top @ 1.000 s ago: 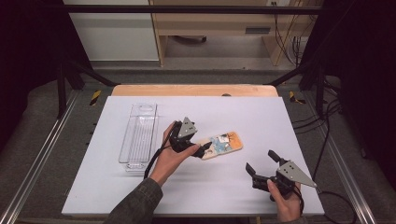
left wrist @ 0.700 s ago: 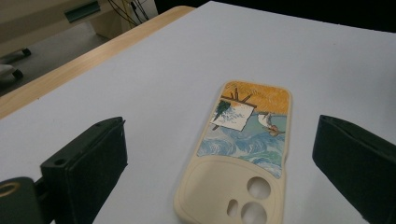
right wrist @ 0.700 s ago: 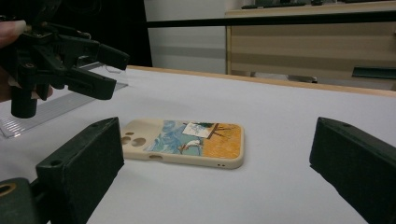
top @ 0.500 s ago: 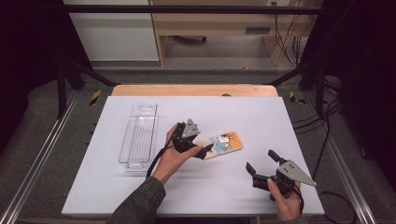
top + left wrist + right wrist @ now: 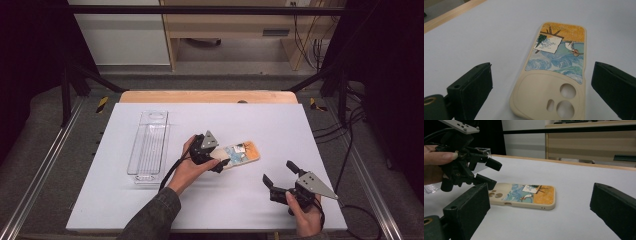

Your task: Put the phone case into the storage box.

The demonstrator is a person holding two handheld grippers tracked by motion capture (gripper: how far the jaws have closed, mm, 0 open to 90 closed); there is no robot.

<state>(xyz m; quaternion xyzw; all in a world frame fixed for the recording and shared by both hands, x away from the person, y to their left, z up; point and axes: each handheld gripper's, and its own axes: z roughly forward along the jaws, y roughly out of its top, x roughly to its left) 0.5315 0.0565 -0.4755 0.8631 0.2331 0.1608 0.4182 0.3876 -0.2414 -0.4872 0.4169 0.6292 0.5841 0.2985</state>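
Between the parted jaws of the left gripper (image 5: 216, 161): phone case (image 5: 554, 75), camera end nearest (barely closer than before) | ungrasped | right gripper (image 5: 280, 174) spread, idle.

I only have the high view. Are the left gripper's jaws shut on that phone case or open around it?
Observer: Open. The left gripper view shows the left gripper with a jaw on either side of the phone case, and bare table between each jaw and its edge.
Operator: Which end faces it?
Observer: The camera cutouts end: two round holes and a slot.
Operator: And the right gripper?
Observer: The right gripper has its jaws wide open, aimed at the case's long side.
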